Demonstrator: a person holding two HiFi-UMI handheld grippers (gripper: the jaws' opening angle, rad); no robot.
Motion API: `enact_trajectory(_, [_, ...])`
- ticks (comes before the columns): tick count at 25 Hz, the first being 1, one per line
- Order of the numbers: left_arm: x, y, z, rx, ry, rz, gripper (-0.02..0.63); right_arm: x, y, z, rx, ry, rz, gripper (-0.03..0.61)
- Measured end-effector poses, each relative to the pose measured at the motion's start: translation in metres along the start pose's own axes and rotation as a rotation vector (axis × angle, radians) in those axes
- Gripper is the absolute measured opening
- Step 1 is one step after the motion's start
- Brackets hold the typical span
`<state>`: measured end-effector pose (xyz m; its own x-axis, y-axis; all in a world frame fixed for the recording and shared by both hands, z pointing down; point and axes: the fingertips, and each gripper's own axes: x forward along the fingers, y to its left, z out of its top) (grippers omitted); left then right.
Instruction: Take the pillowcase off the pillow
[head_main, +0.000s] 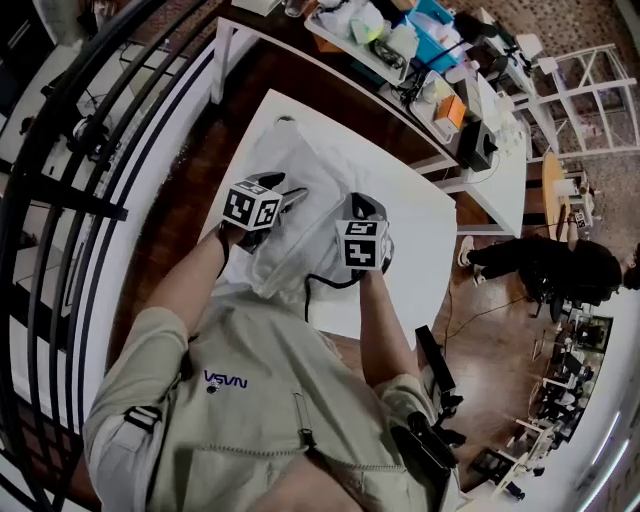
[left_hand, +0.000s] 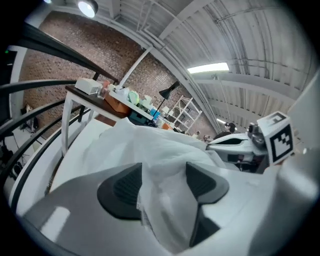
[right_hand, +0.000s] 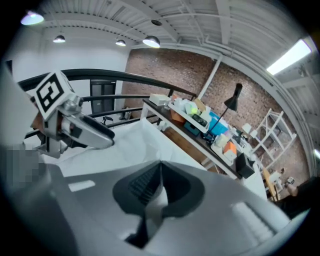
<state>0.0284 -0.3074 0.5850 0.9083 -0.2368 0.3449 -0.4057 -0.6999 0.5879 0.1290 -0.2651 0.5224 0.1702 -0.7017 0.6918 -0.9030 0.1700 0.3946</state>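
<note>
White pillowcase, rumpled, at the centre of the white table. The left gripper, at its 9 o'clock side, has jaws spread wide with a loose fold lying unpinched between the pads, while the right gripper, at 4 o'clock, has jaws closed on a thin fold of the cloth. A black cable loops at 6 o'clock; beyond stand a cluttered desk at 1 o'clock, a black railing at 9 o'clock and a person at 3 o'clock.

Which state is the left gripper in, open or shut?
Open. In the left gripper view the left gripper has its pads well apart, and the white pillowcase lies loose between them, not pinched.
</note>
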Motion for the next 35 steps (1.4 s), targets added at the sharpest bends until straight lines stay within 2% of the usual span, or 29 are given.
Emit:
enact_trajectory(3, [0.016, 0.001, -0.005, -0.055, 0.039, -0.028, 0.291, 0.0, 0.003, 0.0, -0.003, -0.004, 0.011, 0.006])
enact_trajectory(4, [0.017, -0.003, -0.006, -0.063, 0.045, -0.054, 0.255, 0.0, 0.002, 0.0, -0.007, -0.002, 0.012, 0.006])
enact_trajectory(5, [0.017, -0.009, -0.007, -0.057, 0.046, -0.084, 0.183, 0.0, 0.002, 0.0, -0.01, -0.002, 0.012, 0.006])
enact_trajectory(6, [0.015, -0.015, -0.007, -0.036, 0.046, -0.111, 0.081, 0.0, 0.002, 0.001, -0.012, -0.003, 0.013, 0.006])
enact_trajectory(7, [0.013, -0.02, -0.006, -0.002, 0.048, -0.127, 0.032, 0.0, 0.001, 0.002, -0.016, -0.004, 0.014, 0.006])
enact_trajectory(8, [0.01, -0.024, -0.005, 0.036, 0.051, -0.133, 0.02, 0.0, 0.0, 0.003, -0.02, -0.006, 0.013, 0.006])
enact_trajectory(11, [-0.006, -0.031, -0.001, 0.127, 0.048, -0.14, 0.014, -0.003, -0.007, 0.006, -0.023, -0.013, -0.005, 0.006])
enact_trajectory(15, [-0.035, -0.042, -0.005, 0.186, 0.021, -0.148, 0.012, -0.007, -0.027, -0.001, -0.005, 0.015, -0.059, 0.006])
enact_trajectory(17, [-0.046, -0.044, -0.016, 0.18, 0.015, -0.148, 0.012, -0.008, -0.037, -0.015, 0.016, 0.057, -0.082, 0.006])
enact_trajectory(20, [-0.058, -0.045, -0.032, 0.118, -0.005, -0.145, 0.012, -0.007, -0.042, -0.043, 0.062, 0.113, -0.084, 0.006])
enact_trajectory(22, [-0.061, -0.05, -0.037, 0.087, -0.017, -0.144, 0.012, -0.006, -0.036, -0.052, 0.059, 0.12, -0.071, 0.006])
enact_trajectory(26, [-0.059, -0.068, -0.033, 0.127, -0.015, -0.161, 0.012, -0.008, -0.025, -0.043, 0.017, 0.096, -0.014, 0.014])
enact_trajectory(28, [-0.058, -0.076, -0.03, 0.152, -0.012, -0.176, 0.012, -0.014, -0.019, -0.028, 0.029, 0.044, 0.036, 0.058])
enact_trajectory(31, [-0.059, -0.084, -0.028, 0.175, -0.011, -0.184, 0.012, -0.033, -0.001, 0.011, 0.044, -0.064, 0.146, 0.132])
enact_trajectory(35, [-0.059, -0.095, -0.032, 0.223, 0.002, -0.192, 0.012, -0.044, 0.03, 0.062, -0.039, -0.187, 0.25, 0.155])
